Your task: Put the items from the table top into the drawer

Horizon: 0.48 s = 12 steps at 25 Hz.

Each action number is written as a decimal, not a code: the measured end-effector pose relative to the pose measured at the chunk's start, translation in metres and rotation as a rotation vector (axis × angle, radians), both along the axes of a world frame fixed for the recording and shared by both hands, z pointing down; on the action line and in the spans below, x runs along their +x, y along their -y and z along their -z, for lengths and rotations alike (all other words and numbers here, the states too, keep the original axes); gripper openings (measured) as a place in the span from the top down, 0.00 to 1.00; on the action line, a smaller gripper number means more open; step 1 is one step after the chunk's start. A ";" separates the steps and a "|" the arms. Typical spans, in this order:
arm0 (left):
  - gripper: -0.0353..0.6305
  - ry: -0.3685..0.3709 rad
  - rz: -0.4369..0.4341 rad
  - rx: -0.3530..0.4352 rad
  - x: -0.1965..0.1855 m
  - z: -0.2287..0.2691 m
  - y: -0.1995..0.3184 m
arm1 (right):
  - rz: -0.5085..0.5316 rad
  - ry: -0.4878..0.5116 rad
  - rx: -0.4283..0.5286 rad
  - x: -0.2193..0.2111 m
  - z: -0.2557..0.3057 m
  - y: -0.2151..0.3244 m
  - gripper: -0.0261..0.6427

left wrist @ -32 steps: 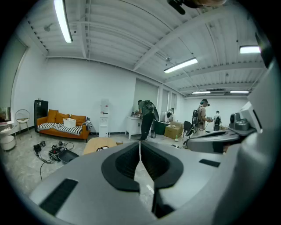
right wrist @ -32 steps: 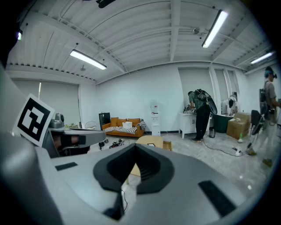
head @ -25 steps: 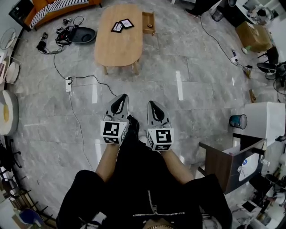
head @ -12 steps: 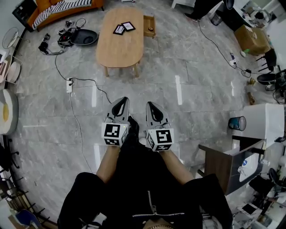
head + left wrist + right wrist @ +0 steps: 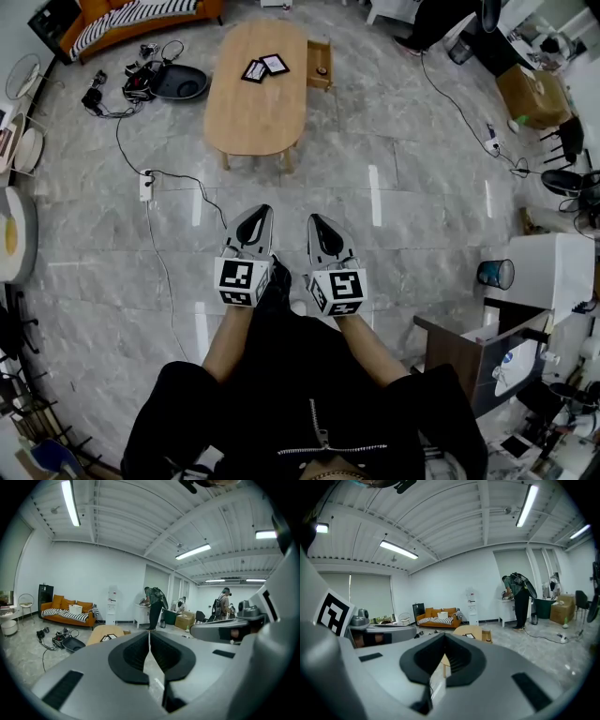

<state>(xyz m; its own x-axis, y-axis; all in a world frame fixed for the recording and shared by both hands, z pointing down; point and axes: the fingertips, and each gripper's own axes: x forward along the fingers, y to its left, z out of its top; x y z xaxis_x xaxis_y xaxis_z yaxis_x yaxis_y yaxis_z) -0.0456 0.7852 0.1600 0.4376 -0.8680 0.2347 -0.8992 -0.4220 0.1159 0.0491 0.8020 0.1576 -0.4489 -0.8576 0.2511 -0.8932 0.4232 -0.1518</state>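
Head view: the desk (image 5: pixel 253 112) stands well ahead of you at 12 o'clock. Two flat, black-bordered cards (image 5: pixel 263 67) lie on its far end. The open drawer (image 5: pixel 320 64) juts from the desk's side, at about 1 o'clock from its middle. Something small lies inside it, too small to identify. You hold the left gripper (image 5: pixel 262 208) and the right gripper (image 5: pixel 314 217) side by side in front of your body, well apart from the desk. A cable (image 5: pixel 178 183) trails across the floor at 11 o'clock, so I'd approach on the drawer side to stay clear of it.

Left gripper view: the jaws meet at the tips and the pads (image 5: pixel 130 656) hold nothing. The desk shows low at 10 o'clock.

Right gripper view: these jaws are also closed on nothing. The desk and drawer sit just beyond the tips at 1 o'clock. Open the jaws only once you are over the cards, since flat cards probably need a low, edge-on pinch.
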 end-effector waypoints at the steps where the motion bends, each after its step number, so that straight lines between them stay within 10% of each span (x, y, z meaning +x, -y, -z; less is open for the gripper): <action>1: 0.91 -0.006 0.003 0.001 -0.002 0.000 0.007 | 0.007 -0.004 -0.004 -0.003 -0.001 0.008 0.95; 12: 0.91 -0.043 0.008 -0.040 -0.031 -0.009 0.091 | 0.046 -0.028 -0.026 -0.041 0.001 0.098 0.95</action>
<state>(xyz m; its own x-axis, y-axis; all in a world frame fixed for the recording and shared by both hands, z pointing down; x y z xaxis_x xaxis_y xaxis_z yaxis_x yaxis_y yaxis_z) -0.0765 0.6940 0.1686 0.4411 -0.8619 0.2500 -0.8963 -0.4091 0.1711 0.0082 0.7045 0.1568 -0.4798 -0.8294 0.2860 -0.8772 0.4599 -0.1380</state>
